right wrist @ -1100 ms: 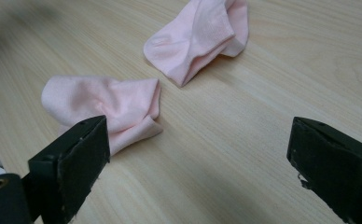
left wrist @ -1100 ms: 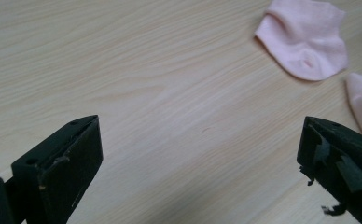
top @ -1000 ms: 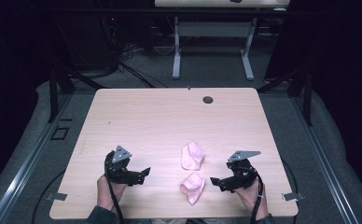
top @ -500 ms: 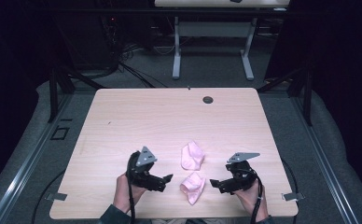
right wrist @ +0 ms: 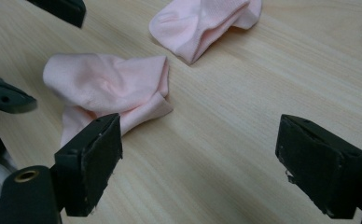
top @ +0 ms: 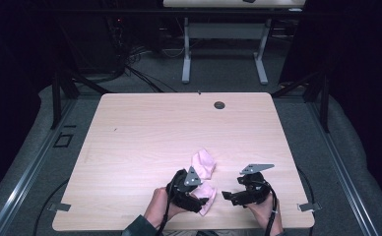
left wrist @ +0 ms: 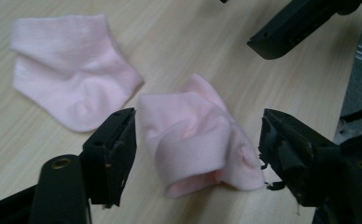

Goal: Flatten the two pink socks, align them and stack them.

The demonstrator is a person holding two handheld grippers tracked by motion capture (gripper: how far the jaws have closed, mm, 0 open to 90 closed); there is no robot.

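Note:
Two pink socks lie on the wooden table [top: 144,137]. The far sock [top: 204,163] [left wrist: 72,84] [right wrist: 207,21] lies flat. Nearer the front edge sits the crumpled near sock [top: 208,199] [left wrist: 198,140] [right wrist: 109,86]. My left gripper [top: 200,200] [left wrist: 195,126] straddles this near sock; its jaws have just been closing and stand close on either side, with no clear squeeze. My right gripper [top: 227,196] [right wrist: 200,135] is just right of that sock, open over bare wood; its jaws have just been closing a little.
A round dark grommet [top: 219,104] sits near the table's far edge. Past the table stand another table's white legs [top: 186,54] and cables [top: 130,73] on the grey floor. The front edge of the table runs just under both hands.
My left gripper has slid right along the front of the table, from well left of the socks to over the near sock. The right gripper has stayed in place.

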